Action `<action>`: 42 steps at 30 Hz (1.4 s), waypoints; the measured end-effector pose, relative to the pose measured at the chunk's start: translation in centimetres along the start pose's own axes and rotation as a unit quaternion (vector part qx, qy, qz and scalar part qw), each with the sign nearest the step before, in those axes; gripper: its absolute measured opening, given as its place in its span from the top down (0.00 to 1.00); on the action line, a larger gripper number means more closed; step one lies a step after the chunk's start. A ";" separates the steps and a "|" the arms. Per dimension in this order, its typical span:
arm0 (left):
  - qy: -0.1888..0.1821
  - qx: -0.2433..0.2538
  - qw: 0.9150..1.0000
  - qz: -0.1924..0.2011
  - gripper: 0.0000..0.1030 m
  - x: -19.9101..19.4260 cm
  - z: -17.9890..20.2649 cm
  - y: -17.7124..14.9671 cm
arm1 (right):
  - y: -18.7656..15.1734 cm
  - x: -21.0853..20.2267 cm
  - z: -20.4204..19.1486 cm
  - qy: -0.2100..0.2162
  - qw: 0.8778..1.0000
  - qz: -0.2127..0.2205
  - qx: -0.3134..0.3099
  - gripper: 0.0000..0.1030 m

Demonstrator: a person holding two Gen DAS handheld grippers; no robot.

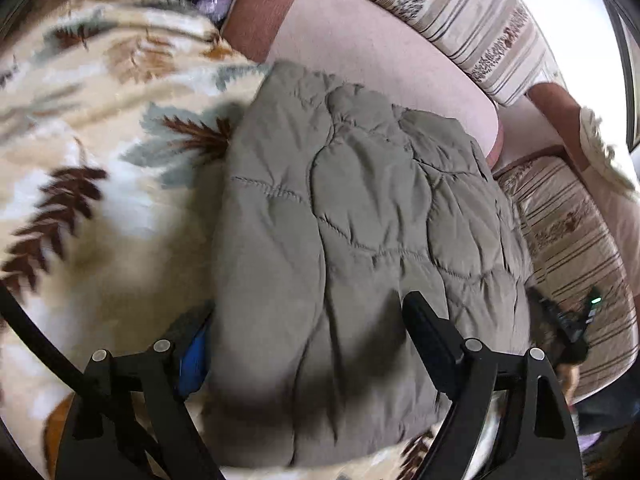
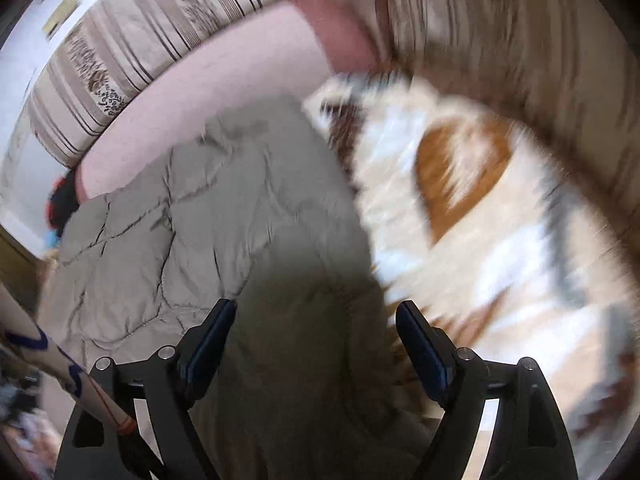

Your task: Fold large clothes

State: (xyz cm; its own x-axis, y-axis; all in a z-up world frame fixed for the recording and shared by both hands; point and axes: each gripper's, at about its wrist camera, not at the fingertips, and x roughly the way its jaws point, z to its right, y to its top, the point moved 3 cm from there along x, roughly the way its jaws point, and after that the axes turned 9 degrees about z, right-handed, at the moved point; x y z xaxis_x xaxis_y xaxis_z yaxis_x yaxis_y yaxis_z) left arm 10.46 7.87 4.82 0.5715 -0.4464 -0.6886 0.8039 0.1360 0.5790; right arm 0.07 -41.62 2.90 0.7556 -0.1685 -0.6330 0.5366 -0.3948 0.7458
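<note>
my view from both wrists: grey quilted jacket (image 1: 352, 220) lying folded on leaf-print blanket (image 1: 80, 160), far edge up against pink sofa seat (image 1: 380, 52). left gripper (image 1: 304, 332) jaws spread wide, straddling near edge of jacket, not pinching it. right gripper (image 2: 316, 328) jaws wide too, hovering over jacket's near part, right-side view badly blurred
</note>
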 end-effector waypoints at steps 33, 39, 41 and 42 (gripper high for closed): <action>0.155 0.091 0.977 0.119 0.16 -4.8 3.9 -4.0 | -0.8 5.6 -23.2 0.054 0.980 0.008 -0.193 0.12; 0.172 0.099 0.969 0.147 0.16 -7.0 5.1 -5.1 | -1.8 -0.9 -21.5 0.069 0.979 0.045 -0.189 0.12; 0.168 0.097 0.969 0.151 0.16 -7.6 5.4 -5.5 | -2.8 -2.2 -20.4 0.065 0.980 0.046 -0.185 0.12; 0.168 0.096 0.969 0.152 0.16 -7.8 5.5 -5.7 | -3.4 -2.6 -19.8 0.063 0.981 0.045 -0.180 0.12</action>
State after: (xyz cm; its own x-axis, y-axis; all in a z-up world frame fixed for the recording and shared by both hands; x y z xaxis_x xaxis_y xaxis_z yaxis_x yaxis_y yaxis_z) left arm 0.51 5.73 9.24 0.8242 -0.0936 -0.5584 0.5632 0.0341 0.8256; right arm 3.73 -21.99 6.15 0.8347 -0.0666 -0.5467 0.5456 -0.0352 0.8373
